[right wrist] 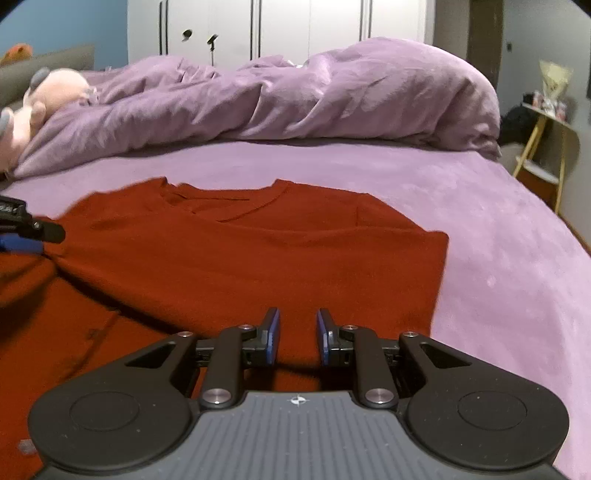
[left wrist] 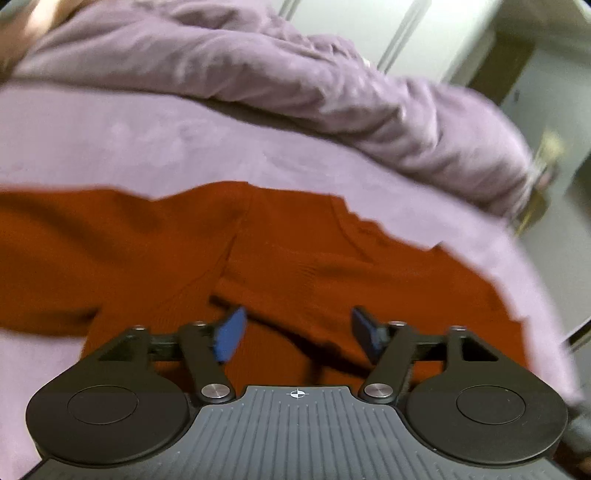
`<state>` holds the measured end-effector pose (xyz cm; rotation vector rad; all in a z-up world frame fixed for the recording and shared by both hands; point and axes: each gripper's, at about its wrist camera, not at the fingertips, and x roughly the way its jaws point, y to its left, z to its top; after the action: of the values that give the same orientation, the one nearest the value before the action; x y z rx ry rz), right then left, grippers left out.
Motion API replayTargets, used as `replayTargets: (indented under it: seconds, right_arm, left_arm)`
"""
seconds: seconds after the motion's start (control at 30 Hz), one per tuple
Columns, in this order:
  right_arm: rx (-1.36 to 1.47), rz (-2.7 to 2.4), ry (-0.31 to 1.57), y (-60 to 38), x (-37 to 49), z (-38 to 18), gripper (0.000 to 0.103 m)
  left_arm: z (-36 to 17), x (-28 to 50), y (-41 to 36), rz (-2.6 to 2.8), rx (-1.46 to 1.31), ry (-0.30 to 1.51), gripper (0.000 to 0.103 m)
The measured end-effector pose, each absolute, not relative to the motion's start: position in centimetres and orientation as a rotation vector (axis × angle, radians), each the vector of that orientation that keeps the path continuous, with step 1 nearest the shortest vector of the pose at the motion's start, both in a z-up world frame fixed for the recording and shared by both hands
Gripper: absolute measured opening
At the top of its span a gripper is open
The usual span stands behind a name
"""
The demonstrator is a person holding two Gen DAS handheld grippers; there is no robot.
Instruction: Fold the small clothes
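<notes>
Red shirt (right wrist: 236,258) flat on bed (right wrist: 498,258) — neckline apparently far-pointing; left gripper (left wrist: 295,332), right gripper (right wrist: 297,336) both released.

A bed (right wrist: 480,229) with a lilac sheet fills the room, a rumpled duvet (right wrist: 295,107) heaped along its far side. Behind stand white wardrobes (right wrist: 306,26) and a blue wall (right wrist: 62,22); a small wooden-legged table (right wrist: 550,140) sits at right

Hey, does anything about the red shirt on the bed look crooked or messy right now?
Yes. The shirt lies mostly flat, but its left side is bunched into a diagonal ridge near the left gripper. Nothing looks torn.
</notes>
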<state>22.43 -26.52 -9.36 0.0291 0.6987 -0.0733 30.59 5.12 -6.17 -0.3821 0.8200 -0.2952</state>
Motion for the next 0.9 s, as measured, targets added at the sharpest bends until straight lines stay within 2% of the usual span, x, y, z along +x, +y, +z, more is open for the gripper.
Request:
replayTargets:
  seconds: [0.07,0.23,0.4,0.53,0.67,0.73,0.8,0.87,0.9]
  right_arm:
    - [0.112,-0.065,0.688,-26.6,20.5,-8.5,0.028]
    - [0.321,-0.003,0.710,-26.4,16.0,-8.3,0.031]
    - [0.406,0.027,0.774,-25.0,15.3,-9.2,0.031]
    - [0.383,0.046,0.775,-23.1,15.7,-8.4,0.031]
    - [0.355,0.067,0.765,-21.3,16.4,-7.5,0.031]
    - [0.343,0.077,0.769,-20.5,16.6,-7.5,0.031]
    - [0.339,0.084,0.777,-19.8,16.8,-7.5,0.031]
    - [0.339,0.089,0.784,-19.3,16.8,-7.7,0.031]
    - [0.339,0.092,0.787,-19.1,16.8,-7.7,0.031]
  left_arm:
    - [-5.8,28.9,8.8,-0.277,-0.486,0.794,0.088]
    - [-6.2,25.4,20.5,-0.050,-0.691,0.722,0.088]
    - [-8.2,22.7,30.7,0.197,-0.960,0.658,0.080]
    - [-9.7,22.0,35.5,0.286,-1.046,0.585,0.077]
    - [-12.0,22.3,38.8,0.285,-1.172,0.509,0.060]
    - [-12.8,22.4,39.8,0.305,-1.220,0.476,0.045]
    - [-13.2,23.1,40.5,0.328,-1.237,0.487,0.019]
    - [-13.2,23.6,40.9,0.334,-1.218,0.506,0.008]
    - [-13.2,23.7,40.9,0.335,-1.208,0.514,0.009]
